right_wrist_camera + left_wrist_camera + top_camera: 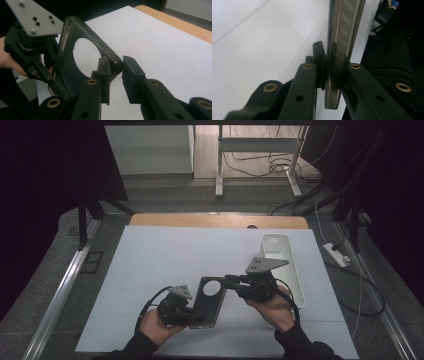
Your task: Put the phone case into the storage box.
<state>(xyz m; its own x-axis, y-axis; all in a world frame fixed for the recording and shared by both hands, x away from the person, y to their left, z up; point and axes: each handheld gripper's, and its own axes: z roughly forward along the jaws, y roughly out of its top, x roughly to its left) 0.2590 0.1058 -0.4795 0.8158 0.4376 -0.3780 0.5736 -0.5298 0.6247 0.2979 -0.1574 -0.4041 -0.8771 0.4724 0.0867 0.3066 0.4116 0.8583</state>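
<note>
A dark phone case (205,312) with a large round hole hangs above the white mat (165,255), tilted on its side. My left gripper (193,313) is shut on its lower end; in the left gripper view the case (339,37) stands edge-on, pinched between the jaws (332,72). My right gripper (228,281) is at the case's upper corner. In the right gripper view that corner (116,62) sits between the open jaws (115,67), with a gap to the right jaw. The left gripper (53,80) and its grey plate hold the far end of the case (64,73).
A long white tray (296,270) lies on the mat's right side, just behind the right hand. The wooden table edge (220,221) runs along the back. A power strip (336,255) and cables lie on the floor to the right.
</note>
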